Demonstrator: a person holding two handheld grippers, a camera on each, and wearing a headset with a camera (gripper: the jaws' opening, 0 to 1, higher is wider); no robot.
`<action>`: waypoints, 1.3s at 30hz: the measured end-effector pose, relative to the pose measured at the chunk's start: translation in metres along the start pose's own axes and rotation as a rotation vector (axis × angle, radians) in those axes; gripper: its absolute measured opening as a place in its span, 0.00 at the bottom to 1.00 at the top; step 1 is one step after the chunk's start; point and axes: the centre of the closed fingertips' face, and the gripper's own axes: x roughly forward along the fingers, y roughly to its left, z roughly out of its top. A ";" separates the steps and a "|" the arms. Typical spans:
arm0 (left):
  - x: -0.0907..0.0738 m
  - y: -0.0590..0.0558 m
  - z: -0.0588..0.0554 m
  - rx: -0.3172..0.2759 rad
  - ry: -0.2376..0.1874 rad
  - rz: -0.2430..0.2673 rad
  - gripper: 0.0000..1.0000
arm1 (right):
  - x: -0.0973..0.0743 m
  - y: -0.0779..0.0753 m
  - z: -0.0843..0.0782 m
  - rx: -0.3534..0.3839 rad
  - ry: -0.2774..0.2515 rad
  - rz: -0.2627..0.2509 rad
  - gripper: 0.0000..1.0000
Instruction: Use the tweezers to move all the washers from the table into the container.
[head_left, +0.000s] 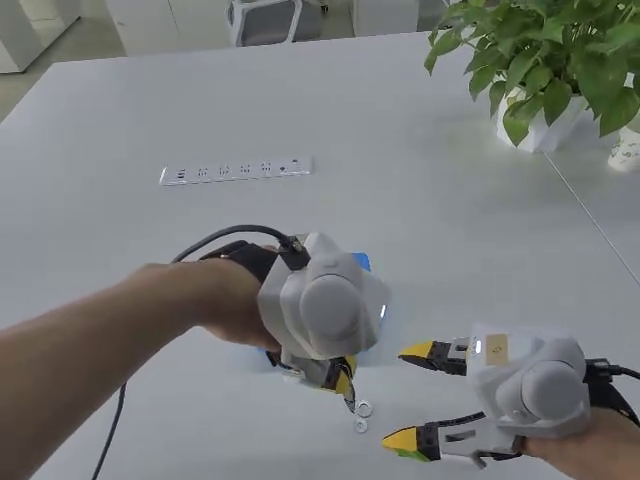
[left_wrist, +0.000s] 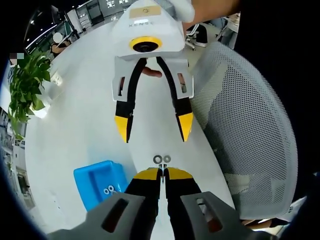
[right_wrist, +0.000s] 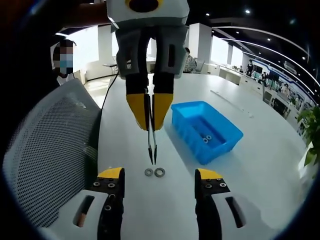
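Two small metal washers lie side by side on the white table, also seen as washers and washers. My left gripper is shut on thin tweezers, whose tips hover just above the washers, slightly apart. The tweezers poke out below the left gripper. My right gripper is open, its yellow-tipped jaws on either side of the washers, holding nothing. A blue container with a few washers inside sits beside them; the container is partly hidden behind the left gripper in the head view.
A white power strip lies mid-table. A potted plant stands at the far right corner. A grey mesh chair is at the table's near edge. A black cable trails from the left gripper.
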 end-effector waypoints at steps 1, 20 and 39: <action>0.001 -0.001 0.001 0.002 0.002 -0.004 0.06 | 0.000 0.000 0.000 -0.001 0.002 0.001 0.57; 0.011 -0.011 0.007 0.030 0.015 -0.034 0.06 | 0.006 0.004 0.002 0.005 -0.002 0.009 0.57; 0.015 -0.011 0.004 0.027 0.016 -0.035 0.07 | 0.014 0.011 0.001 0.012 -0.002 0.029 0.57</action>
